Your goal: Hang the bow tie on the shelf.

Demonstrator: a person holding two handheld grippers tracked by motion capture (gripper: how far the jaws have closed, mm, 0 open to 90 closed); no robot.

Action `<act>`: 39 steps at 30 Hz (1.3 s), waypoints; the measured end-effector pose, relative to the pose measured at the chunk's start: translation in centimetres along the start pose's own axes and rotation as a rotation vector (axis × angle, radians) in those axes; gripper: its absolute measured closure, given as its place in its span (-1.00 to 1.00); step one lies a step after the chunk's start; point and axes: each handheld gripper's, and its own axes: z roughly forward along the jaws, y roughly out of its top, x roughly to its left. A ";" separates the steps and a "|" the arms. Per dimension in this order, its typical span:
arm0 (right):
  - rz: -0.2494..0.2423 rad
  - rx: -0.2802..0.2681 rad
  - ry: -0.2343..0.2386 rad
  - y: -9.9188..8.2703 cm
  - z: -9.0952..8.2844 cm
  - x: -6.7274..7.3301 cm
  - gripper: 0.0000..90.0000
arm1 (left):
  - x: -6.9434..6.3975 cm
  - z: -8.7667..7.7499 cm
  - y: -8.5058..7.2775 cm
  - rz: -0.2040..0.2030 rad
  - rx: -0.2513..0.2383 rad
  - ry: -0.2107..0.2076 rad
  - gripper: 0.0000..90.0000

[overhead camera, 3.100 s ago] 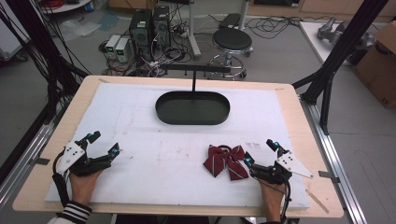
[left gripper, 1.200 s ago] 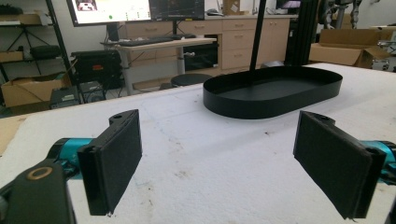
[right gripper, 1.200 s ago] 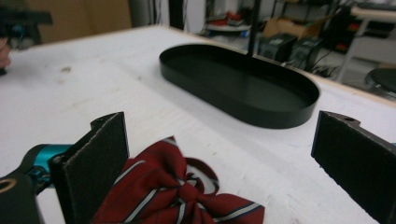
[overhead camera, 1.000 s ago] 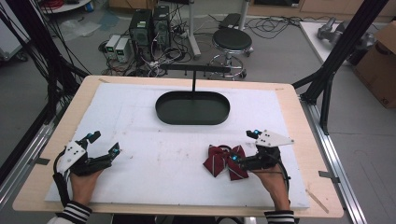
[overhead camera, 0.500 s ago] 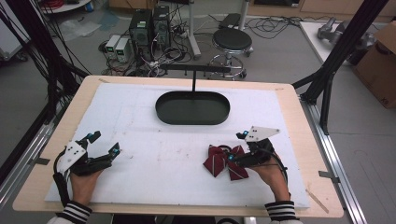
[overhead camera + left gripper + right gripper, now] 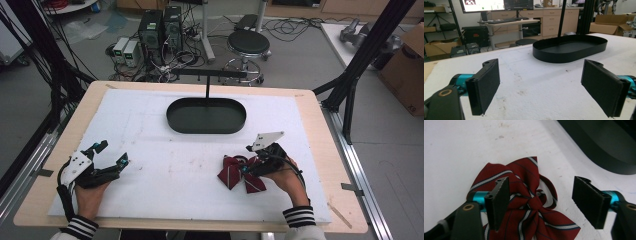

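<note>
A white foam-like sheet [image 6: 165, 150] is laid over a light wooden table [image 6: 320, 145], and faint brown smudges are seen on its surface. A black oval tray [image 6: 206, 116], shallow-walled and empty, is placed toward the far middle of the sheet; a thin black post [image 6: 207, 90] with a horizontal bar is seen at its far edge. A dark red bow [image 6: 236, 172], striped in white and navy, is laid flat on the sheet near the front right, well apart from the tray. The right gripper [image 6: 250, 167] is held directly over the bow by the right hand [image 6: 285, 176], a striped cuff being seen at the wrist. In the right gripper view the bow [image 6: 529, 202] is shown beneath and between the jaws, which are held wide apart, its central knot lying between them; whether either pad touches the fabric cannot be told. The right gripper [image 6: 544, 202] is thus not closed on anything, and a curved edge of the tray [image 6: 604, 147] is seen at the upper right. The left gripper [image 6: 111, 160] is held low at the front left of the sheet by the left hand [image 6: 90, 192], well apart from the bow. In the left gripper view the jaws of the left gripper [image 6: 541, 85] are spread wide with bare sheet between them, and the tray [image 6: 570, 48] is seen ahead.
</note>
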 end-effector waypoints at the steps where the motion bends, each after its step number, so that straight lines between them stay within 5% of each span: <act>1: -0.007 0.012 0.004 0.1 0.2 0.0 -0.30 | 0.0 0.0 0.0 0.000 0.001 0.000 -0.65; 17: -0.098 0.168 0.045 0.7 1.7 -0.4 -0.01 | 0.0 0.0 0.0 -0.004 0.001 -0.002 -0.65; 39: -0.124 0.236 0.100 0.4 2.4 -0.3 0.24 | 0.0 0.0 0.0 -0.003 0.001 -0.003 -0.65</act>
